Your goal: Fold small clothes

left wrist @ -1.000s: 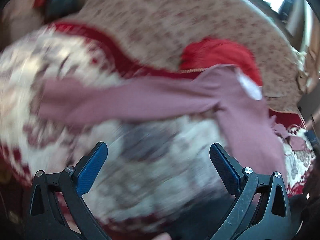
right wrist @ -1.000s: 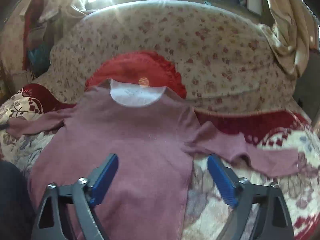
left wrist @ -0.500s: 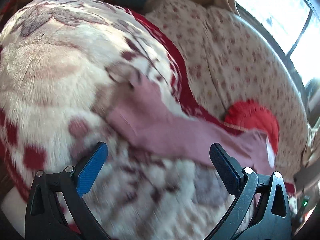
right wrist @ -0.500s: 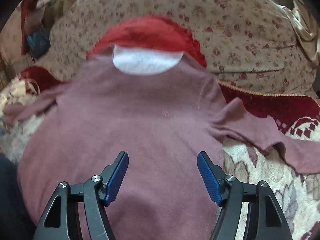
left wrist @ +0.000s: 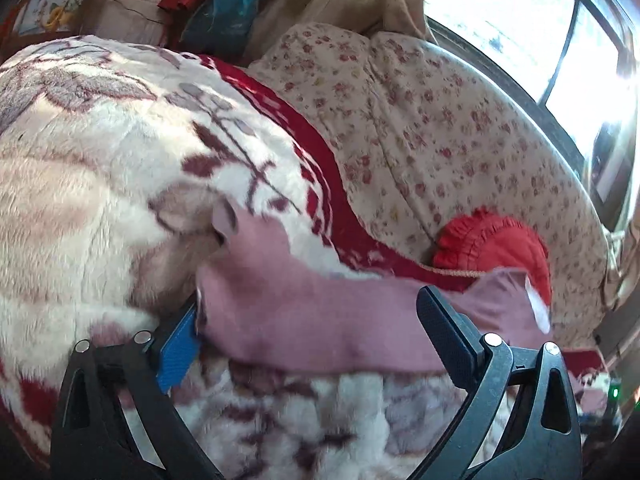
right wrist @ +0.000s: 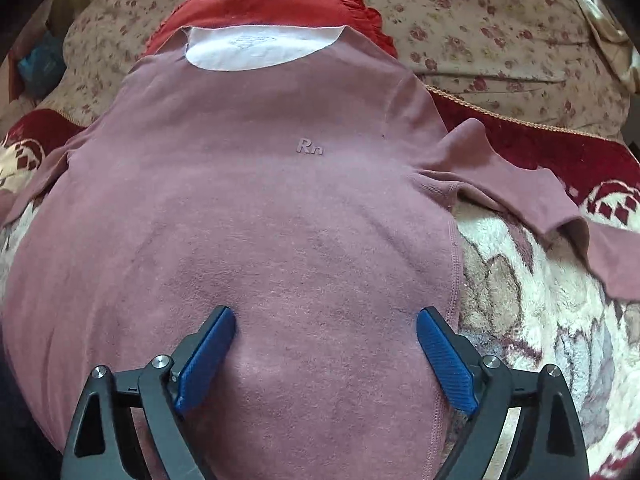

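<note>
Item: one small mauve long-sleeved shirt, laid front-up and mostly flat on a cream and red plush blanket, neck toward a red frilled cushion; white inner lining visible at the neck opening, raised letters "Rn" on the chest. One sleeve runs out to the side with a few wrinkles; the other sleeve lies stretched across the blanket in the left wrist view, its cuff end a little curled. Left gripper: jaws wide apart, one on either side of that sleeve, the blue pad touching or just beside the sleeve's edge; nothing clamped. Right gripper: jaws wide apart, low over the lower body of the shirt, both pads on or just above the cloth; contact cannot be told. Backdrop: floral-print sofa back, bright window behind it.
</note>
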Motion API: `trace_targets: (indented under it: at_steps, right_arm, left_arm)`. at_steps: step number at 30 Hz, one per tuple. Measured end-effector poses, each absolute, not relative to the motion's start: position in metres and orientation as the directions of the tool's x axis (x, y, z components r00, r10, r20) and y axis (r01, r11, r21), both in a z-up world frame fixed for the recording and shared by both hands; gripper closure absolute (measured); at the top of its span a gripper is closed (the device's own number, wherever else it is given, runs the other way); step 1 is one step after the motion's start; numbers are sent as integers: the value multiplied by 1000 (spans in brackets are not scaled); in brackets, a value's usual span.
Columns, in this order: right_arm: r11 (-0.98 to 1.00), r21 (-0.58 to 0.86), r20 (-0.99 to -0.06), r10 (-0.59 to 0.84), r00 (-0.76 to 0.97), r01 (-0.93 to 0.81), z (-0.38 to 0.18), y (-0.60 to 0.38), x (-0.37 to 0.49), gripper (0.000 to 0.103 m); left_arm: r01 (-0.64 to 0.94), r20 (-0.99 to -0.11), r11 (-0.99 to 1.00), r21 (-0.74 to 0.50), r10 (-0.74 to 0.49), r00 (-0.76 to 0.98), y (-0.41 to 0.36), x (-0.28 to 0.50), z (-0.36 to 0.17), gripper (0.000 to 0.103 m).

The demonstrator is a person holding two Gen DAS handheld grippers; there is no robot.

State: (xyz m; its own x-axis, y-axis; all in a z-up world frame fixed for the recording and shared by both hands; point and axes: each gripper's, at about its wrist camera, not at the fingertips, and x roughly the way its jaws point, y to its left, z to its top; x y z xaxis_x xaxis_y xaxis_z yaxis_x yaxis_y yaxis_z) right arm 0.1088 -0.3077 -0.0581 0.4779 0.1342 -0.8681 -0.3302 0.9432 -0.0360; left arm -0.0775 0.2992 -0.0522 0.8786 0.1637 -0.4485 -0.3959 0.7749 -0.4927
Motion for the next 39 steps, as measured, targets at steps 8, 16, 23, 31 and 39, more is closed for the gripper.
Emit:
trace_targets:
  at_steps: [8, 16, 23, 31, 39]
  right_arm:
    - [944, -44, -857, 132, 498, -326, -58, -305, 107, 11]
    - [939, -28, -863, 151, 482, -344, -52, -305, 107, 15]
    - [938, 99, -772, 284, 569, -333, -18, -315, 102, 22]
    - [956, 18, -784, 194, 589, -291, 8, -305, 144, 22]
    - [985, 20, -820, 115, 560, -173, -11, -344, 169, 22]
  left_arm:
    - [-582, -553, 664, -470, 292, 780, 313, -87, -59, 82]
    - [-591, -570, 661, -462, 290, 769, 299, -89, -35, 101]
    - [-234, -395, 808, -540, 2, 918, 226, -20, 45, 101]
    - [85, -283, 804, -589, -303, 910, 96, 107, 86, 101]
    - [249, -316, 716, -652, -555, 770, -64, 197, 37, 101]
